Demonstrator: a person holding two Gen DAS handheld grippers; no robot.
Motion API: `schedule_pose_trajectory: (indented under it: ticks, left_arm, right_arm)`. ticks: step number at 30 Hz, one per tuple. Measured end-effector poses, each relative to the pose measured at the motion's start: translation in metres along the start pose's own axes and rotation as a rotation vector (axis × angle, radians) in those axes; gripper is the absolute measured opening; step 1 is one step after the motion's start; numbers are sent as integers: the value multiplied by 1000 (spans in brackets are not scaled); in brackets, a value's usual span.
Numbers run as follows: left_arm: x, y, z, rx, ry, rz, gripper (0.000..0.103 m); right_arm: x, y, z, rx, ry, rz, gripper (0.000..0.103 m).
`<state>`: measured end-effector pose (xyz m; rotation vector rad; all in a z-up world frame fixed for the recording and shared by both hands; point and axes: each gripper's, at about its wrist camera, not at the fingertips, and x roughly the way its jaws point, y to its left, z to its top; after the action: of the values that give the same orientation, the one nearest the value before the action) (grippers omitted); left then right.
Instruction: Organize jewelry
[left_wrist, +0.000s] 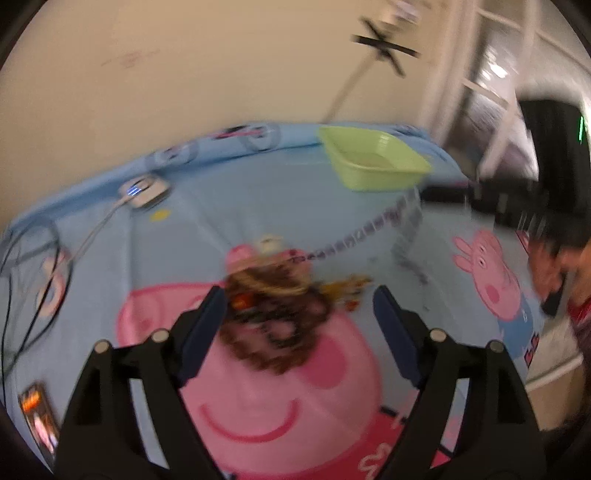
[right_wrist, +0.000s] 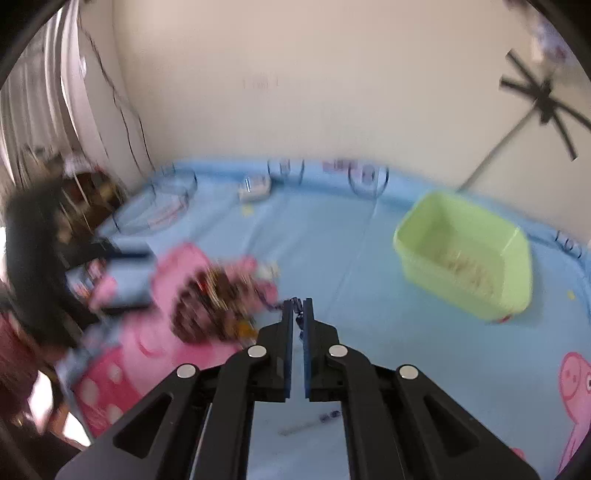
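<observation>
A tangled heap of brown and gold jewelry (left_wrist: 273, 317) lies on the blue cartoon cloth; it also shows blurred in the right wrist view (right_wrist: 218, 302). My left gripper (left_wrist: 299, 299) is open just above the heap, its fingers on either side of it. My right gripper (right_wrist: 298, 306) is shut on a dark beaded chain (right_wrist: 297, 314) that trails left to the heap. In the left wrist view that chain (left_wrist: 354, 236) is stretched taut from the heap up to the right. A light green tub (right_wrist: 469, 258) with some pale pieces inside stands at the back right, also seen in the left wrist view (left_wrist: 373, 162).
A white device (left_wrist: 144, 190) with a cable sits near the cloth's far left edge. A phone (left_wrist: 38, 417) lies at the near left. A person (left_wrist: 569, 266) sits at the right edge. A beige wall backs the cloth-covered surface (right_wrist: 332, 229).
</observation>
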<state>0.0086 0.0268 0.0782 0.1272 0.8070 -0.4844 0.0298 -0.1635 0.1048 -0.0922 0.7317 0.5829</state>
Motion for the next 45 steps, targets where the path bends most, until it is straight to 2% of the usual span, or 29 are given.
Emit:
schedule_pose_trajectory:
  ticks: [5, 11, 12, 13, 14, 16, 17, 22, 31, 35, 41, 42, 43, 45]
  left_arm:
    - [20, -45, 18, 94, -9, -40, 83]
    - [35, -78, 50, 95, -30, -130, 83]
    - [37, -81, 55, 97, -35, -138, 79]
    - [39, -84, 60, 98, -39, -150, 61]
    - [43, -87, 67, 94, -31, -174, 49]
    - [50, -86, 79, 71, -5, -215, 8]
    - [54, -85, 87, 52, 3, -230, 5]
    - [54, -83, 122, 19, -28, -247, 5]
    - [74, -79, 207, -10, -72, -205, 5]
    - [114, -76, 229, -38, -31, -173, 5]
    - [182, -60, 228, -125, 54, -113, 5]
    - [191, -56, 226, -144, 69, -97, 11]
    - [203, -50, 223, -176, 111, -76, 25]
    - [213, -43, 219, -203, 153, -61, 38]
  right_arm:
    - [-37, 1, 24, 22, -83, 24, 0]
    - [-74, 4, 41, 30, -168, 19, 0]
    - [-78, 4, 43, 31, -178, 19, 0]
    - [-85, 3, 47, 33, -193, 16, 0]
    - [-89, 3, 48, 33, -203, 14, 0]
    - [-98, -1, 54, 34, -227, 4, 0]
    - [-103, -3, 57, 37, -237, -1, 0]
    - [-112, -21, 72, 63, -280, -37, 0]
    - [-102, -84, 107, 163, -355, -94, 0]
    - [-73, -123, 108, 213, -340, -129, 0]
    - [-5, -181, 83, 340, -254, -176, 0]
    - [6, -188, 79, 354, -231, -207, 0]
    - [19, -196, 73, 371, -208, -247, 0]
    - [29, -203, 65, 391, -195, -278, 0]
